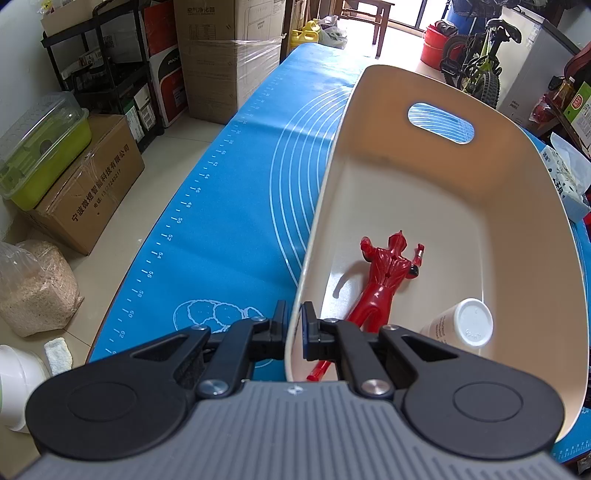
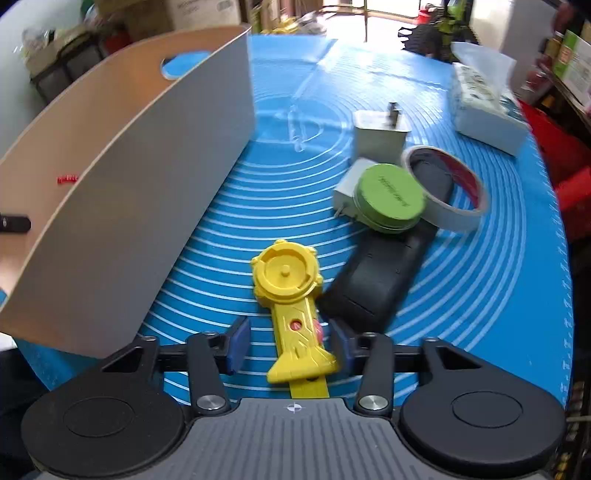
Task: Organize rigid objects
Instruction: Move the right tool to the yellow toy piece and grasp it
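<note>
Daylight entered from a doorway (image 1: pixel 402 22) at the top of both frames, overexposed to white. The left wrist view was sharp; a red figure (image 1: pixel 386 273) cast a soft shadow toward lower left inside the cream bin (image 1: pixel 406 177). The right wrist view showed motion blur, strongest toward its upper edge. Fisheye distortion bowed the blue mat (image 2: pixel 480 295) and darkened the corners.
</note>
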Demonstrator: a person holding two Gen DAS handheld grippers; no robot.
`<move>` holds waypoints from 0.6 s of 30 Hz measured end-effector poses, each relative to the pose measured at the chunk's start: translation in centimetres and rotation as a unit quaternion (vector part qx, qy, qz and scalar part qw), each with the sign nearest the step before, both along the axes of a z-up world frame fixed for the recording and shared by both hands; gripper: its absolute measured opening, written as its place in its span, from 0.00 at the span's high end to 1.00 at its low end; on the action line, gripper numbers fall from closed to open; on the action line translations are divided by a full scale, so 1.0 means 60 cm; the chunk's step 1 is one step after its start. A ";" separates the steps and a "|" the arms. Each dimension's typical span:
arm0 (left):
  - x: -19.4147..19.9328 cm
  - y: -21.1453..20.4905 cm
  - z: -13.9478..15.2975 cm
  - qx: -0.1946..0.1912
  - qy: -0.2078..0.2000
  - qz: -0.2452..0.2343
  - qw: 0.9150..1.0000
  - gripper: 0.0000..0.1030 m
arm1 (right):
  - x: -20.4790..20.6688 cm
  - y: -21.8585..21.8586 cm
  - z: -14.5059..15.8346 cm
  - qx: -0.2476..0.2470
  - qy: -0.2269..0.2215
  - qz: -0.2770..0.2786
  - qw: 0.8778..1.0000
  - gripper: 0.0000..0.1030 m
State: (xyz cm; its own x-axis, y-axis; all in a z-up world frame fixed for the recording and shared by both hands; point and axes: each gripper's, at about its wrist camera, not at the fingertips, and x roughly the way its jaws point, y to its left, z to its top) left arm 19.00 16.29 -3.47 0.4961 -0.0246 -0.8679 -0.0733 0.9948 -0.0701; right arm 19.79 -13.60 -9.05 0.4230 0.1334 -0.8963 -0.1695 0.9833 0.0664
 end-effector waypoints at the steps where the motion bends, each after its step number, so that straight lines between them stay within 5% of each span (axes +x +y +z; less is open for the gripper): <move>1: 0.000 0.000 0.000 -0.001 0.000 0.000 1.000 0.91 | 0.001 0.004 0.000 -0.005 -0.001 0.005 1.000 0.47; 3: 0.000 0.000 0.000 0.000 0.000 0.000 1.000 0.91 | 0.002 0.010 0.000 -0.015 -0.002 0.010 1.000 0.49; 5: 0.000 0.000 -0.001 0.001 0.000 0.000 1.000 0.91 | -0.001 0.010 0.000 -0.023 -0.007 0.005 1.000 0.63; 18: 0.000 0.000 -0.001 0.000 0.000 0.001 1.000 0.91 | -0.031 -0.003 0.033 0.015 -0.057 -0.023 0.998 0.65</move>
